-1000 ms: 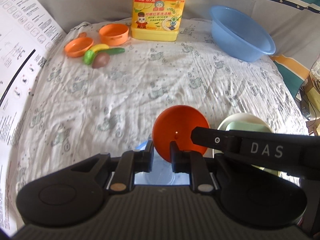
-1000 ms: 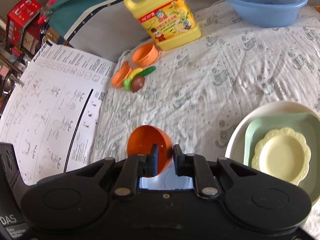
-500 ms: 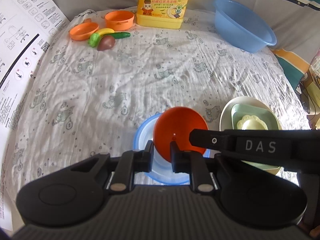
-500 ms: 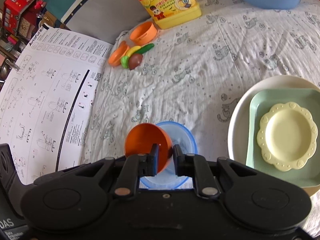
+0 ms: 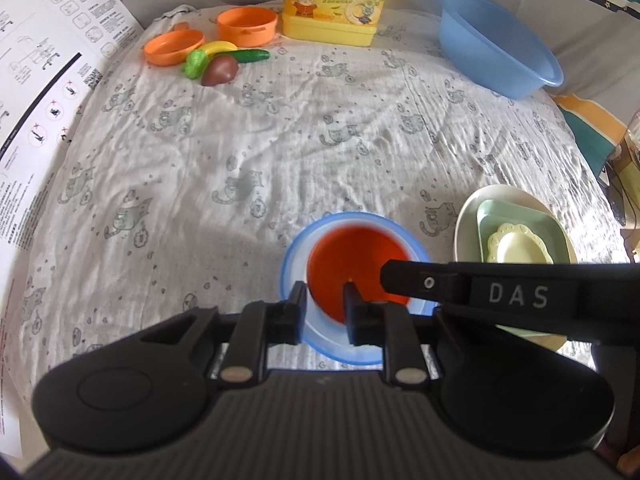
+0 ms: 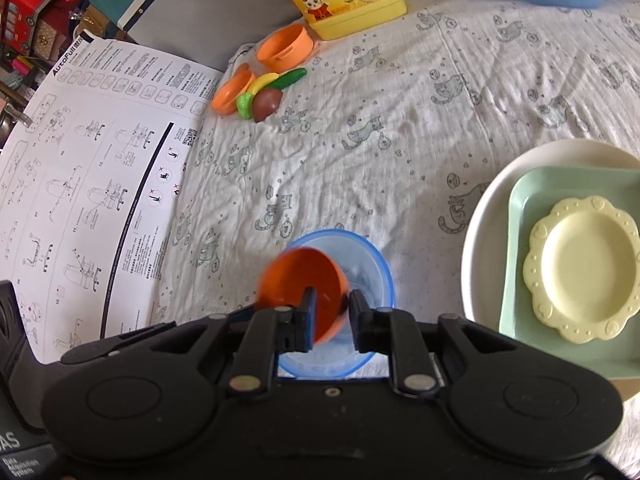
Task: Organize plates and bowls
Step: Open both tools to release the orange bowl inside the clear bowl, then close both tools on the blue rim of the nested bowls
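Note:
A small orange bowl (image 5: 356, 256) lies blurred inside a pale blue bowl (image 5: 294, 256) on the cloth. The jaws of my left gripper (image 5: 325, 308) are opening, with the orange bowl's near rim loose between them. In the right wrist view the orange bowl (image 6: 304, 276) tilts over the blue bowl (image 6: 376, 264). My right gripper (image 6: 333, 312) is opening too, with the rim in its gap and not pinched. Its black body (image 5: 480, 288) crosses the left wrist view. To the right, a scalloped yellow plate (image 6: 580, 268) sits in a green tray (image 6: 520, 200) on a white plate (image 6: 480, 216).
At the back stand a yellow detergent bottle (image 5: 332, 8), a blue basin (image 5: 496, 56), two orange toy pots (image 5: 248, 26) and toy vegetables (image 5: 220, 68). A large printed instruction sheet (image 5: 48, 80) covers the left edge. Patterned white cloth (image 5: 280, 140) spans the middle.
Both grippers came down with the orange bowl over the blue bowl. Their jaws have parted, and the orange bowl has dropped into the blue bowl.

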Demonstrator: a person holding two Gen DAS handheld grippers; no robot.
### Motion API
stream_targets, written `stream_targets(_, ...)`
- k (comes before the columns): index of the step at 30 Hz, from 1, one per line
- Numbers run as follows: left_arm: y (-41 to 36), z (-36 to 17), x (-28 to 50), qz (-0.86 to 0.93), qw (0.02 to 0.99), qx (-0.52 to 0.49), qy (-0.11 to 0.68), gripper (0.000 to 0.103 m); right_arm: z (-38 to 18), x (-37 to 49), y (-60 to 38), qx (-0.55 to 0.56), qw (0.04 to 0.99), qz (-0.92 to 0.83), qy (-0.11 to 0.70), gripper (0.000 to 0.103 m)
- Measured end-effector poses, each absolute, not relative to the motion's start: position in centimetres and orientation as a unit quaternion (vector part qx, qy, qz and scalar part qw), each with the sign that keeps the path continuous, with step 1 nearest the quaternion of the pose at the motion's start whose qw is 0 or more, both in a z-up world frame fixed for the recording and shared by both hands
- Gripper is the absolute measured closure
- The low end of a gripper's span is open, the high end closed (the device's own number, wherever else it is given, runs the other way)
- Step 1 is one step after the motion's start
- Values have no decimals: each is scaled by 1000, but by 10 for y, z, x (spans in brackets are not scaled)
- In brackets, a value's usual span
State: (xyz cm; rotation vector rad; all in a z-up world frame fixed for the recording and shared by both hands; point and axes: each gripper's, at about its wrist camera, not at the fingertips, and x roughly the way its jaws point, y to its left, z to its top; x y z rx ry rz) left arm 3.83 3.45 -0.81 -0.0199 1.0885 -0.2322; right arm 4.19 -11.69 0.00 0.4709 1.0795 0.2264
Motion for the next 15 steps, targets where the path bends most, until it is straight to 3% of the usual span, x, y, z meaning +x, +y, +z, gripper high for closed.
stream_targets(1,36,-7,38,-106,851,-11,515,63,1,42,-118,220,828,104,505,75)
stream_targets(2,38,-7,38,-103,852,-14,513,52,2,42,-120,222,830,103,502,66)
stream_targets(3,40,-5,37,-100,855,-16,508,35,3,42,-122,224,831,103,499,53)
stream_targets(4,41,-3,36,-97,860,-16,502,30,4,41,-123,225,834,102,494,47)
stream_targets(6,43,0,33,-96,865,-16,492,23,8,39,-125,217,843,95,484,28)
stream_targets(7,44,1,32,-96,867,-19,488,17,9,37,-126,213,846,92,479,24)
stream_targets(12,47,6,27,-99,877,-27,468,5,15,30,-135,209,857,78,464,5)
stream_targets(15,47,7,23,-105,881,-29,461,2,16,25,-141,211,860,70,459,4)
